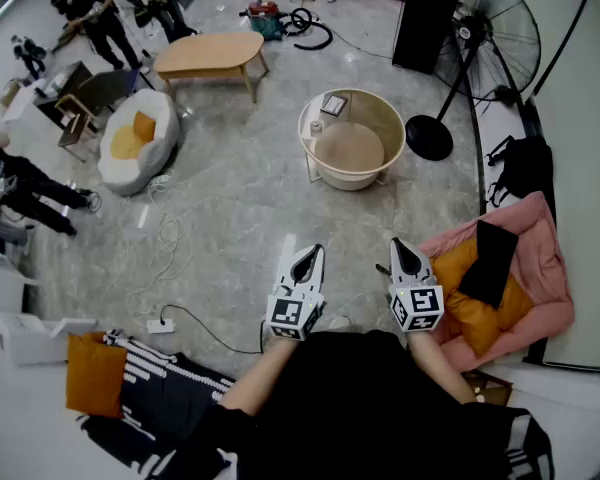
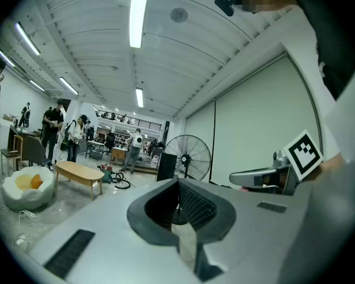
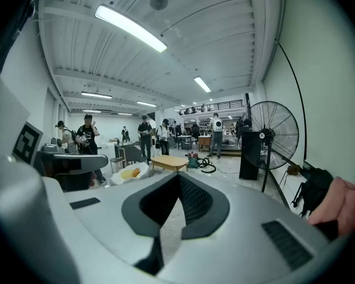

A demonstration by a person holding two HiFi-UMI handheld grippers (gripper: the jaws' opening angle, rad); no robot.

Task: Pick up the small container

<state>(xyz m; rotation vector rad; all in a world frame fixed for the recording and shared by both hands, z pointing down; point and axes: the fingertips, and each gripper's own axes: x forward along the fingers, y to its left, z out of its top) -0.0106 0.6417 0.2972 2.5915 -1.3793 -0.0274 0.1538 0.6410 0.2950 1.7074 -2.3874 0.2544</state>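
Left gripper [image 1: 313, 255]: in my left hand, close to my body, pointing away from me. Its jaws are closed tip to tip and I hold nothing.

Right gripper [image 1: 401, 245]: to the right of the left one and apart from it. Its jaws are likewise together and empty.

Small container [image 1: 316, 126]: a pale item, too small to make out well. It sits at the left inner edge of the round tub [image 1: 385, 118], on the floor well beyond both my grippers.

Standing fan [image 1: 505, 33]: far right.

Pink cushion [image 1: 545, 268]: near right, close to my right gripper.

Low wooden table [image 1: 210, 53]: far left.
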